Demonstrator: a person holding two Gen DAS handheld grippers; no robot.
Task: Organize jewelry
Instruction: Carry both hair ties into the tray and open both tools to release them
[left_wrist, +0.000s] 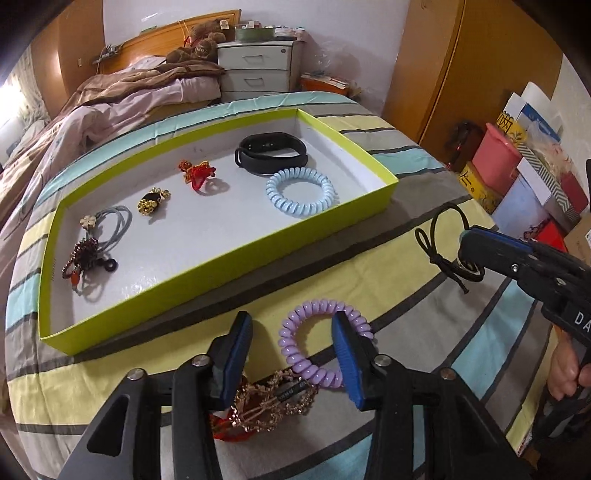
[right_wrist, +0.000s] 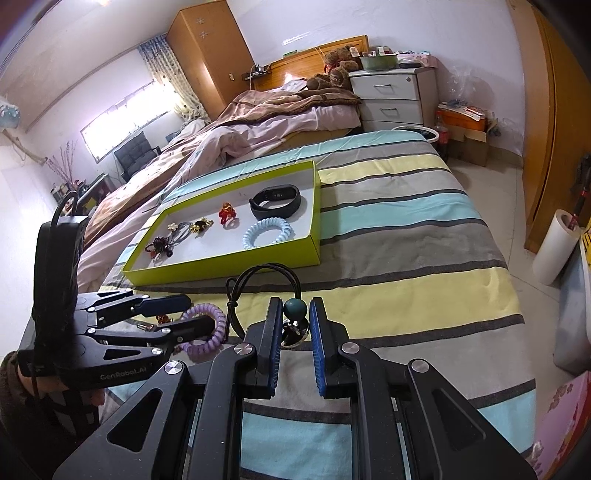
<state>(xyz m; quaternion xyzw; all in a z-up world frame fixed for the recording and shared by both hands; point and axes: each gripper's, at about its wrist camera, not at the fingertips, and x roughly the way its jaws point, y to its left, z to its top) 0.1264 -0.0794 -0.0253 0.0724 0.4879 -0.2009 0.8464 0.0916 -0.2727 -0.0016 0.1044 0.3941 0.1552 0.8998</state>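
Left gripper (left_wrist: 291, 354) hangs over the striped bedspread (right_wrist: 406, 236) with its jaws apart, one blue pad (left_wrist: 347, 358) lying across the purple spiral hair tie (left_wrist: 295, 354) and the other pad just clear of it at nine o'clock; nothing is pinched. At six o'clock from that coil, between the fingers' bases, lies a gold beaded hair clip (left_wrist: 273, 402) with a red piece under it. Right gripper (right_wrist: 293, 328), seen from its own camera, has its jaws narrowly set around a dark pendant hanging below a teal bead (right_wrist: 294, 307), and a black cord (right_wrist: 266, 273) loops up from the bead toward twelve o'clock; whether the pads actually press on the pendant I cannot tell. In the left wrist view that same gripper sits at three o'clock, the cord's loop and knot showing beyond its tip. At twelve o'clock from both grippers, a lime-green box lid (left_wrist: 229, 258) rests on the bedspread and holds the sorted pieces: a black fitness band (left_wrist: 271, 153) at its far end, a pale blue spiral hair tie (left_wrist: 301, 192) just beside the band, a red claw clip (left_wrist: 197, 173), a gold-and-black ornament (left_wrist: 152, 201), then a grey elastic with a cream flower (left_wrist: 110, 221) and a dark beaded piece (left_wrist: 83, 258) at the near-left end.
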